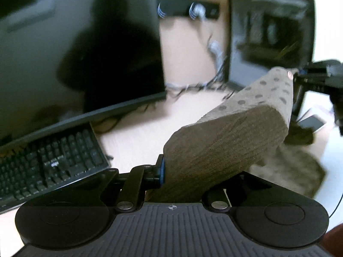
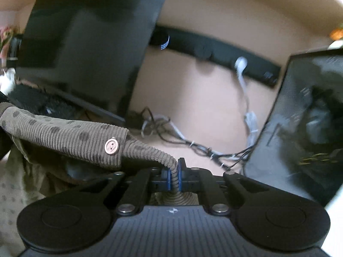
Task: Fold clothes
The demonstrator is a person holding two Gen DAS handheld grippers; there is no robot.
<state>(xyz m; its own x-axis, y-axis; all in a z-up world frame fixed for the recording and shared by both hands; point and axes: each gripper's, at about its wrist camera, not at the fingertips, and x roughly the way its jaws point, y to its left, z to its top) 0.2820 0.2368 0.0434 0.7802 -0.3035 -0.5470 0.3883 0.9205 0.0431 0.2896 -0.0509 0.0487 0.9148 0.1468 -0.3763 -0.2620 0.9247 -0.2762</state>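
A brown corduroy garment (image 1: 227, 137) with dark dots is stretched in the air between both grippers. My left gripper (image 1: 171, 171) is shut on one edge of it; the cloth covers the right finger. My right gripper (image 2: 174, 176) is shut on the ribbed edge of the garment (image 2: 70, 137), near a pink button (image 2: 111, 146). The right gripper also shows in the left wrist view (image 1: 317, 81) at the far end of the cloth. The rest of the garment hangs down to the desk (image 1: 295, 167).
A large dark monitor (image 1: 81, 49) and a black keyboard (image 1: 49, 167) stand at the left. A second dark screen (image 1: 270, 38) stands at the right. Cables (image 2: 193, 143) lie on the light desk (image 1: 139, 132) by the wall. A phone (image 1: 313, 123) lies at the right.
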